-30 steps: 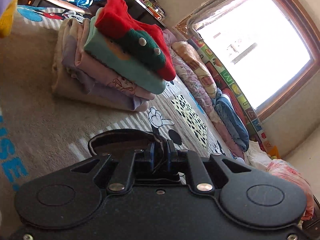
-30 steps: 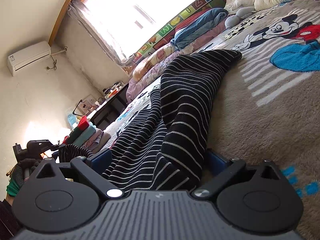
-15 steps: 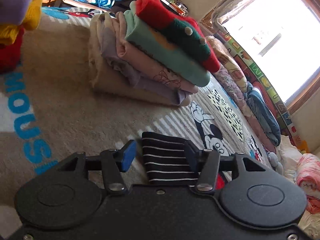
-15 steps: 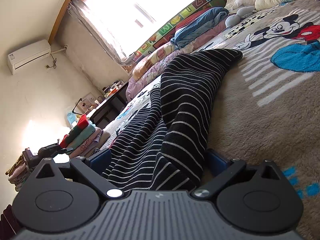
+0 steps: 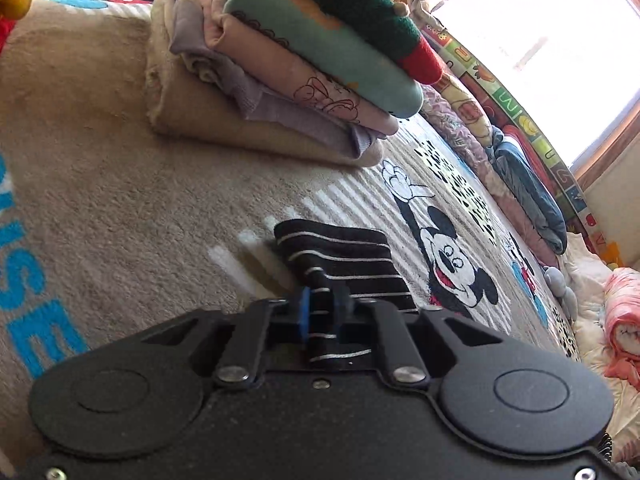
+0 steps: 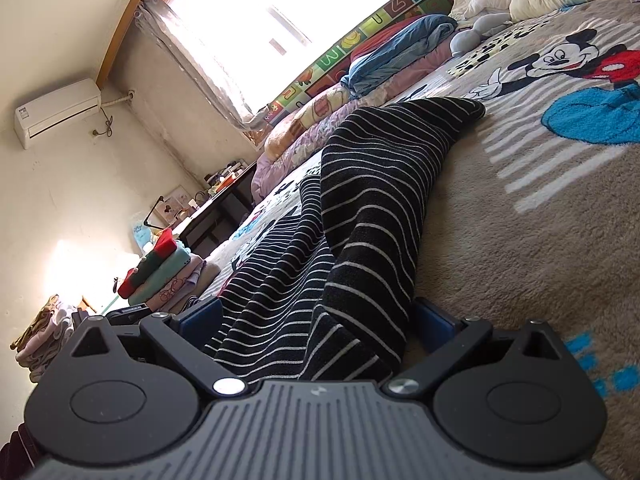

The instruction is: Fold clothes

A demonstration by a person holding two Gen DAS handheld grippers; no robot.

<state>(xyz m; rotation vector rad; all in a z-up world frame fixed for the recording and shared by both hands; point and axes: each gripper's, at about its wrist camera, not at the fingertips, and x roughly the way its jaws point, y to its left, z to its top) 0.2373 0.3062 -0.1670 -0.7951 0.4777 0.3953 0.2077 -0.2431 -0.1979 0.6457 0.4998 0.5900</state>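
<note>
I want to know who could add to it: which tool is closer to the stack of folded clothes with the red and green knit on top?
Left. The left tool sits just before the stack; the right tool sees the stack small and distant.

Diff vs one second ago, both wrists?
The left tool dropped toward the blanket; its jaws have just been closing and now pinch an end of the striped garment. Unchanged: the right tool, jaws wide around the garment, and the folded stack.

Blanket (image 5: 100, 184) reads, perhaps, "USE".
</note>
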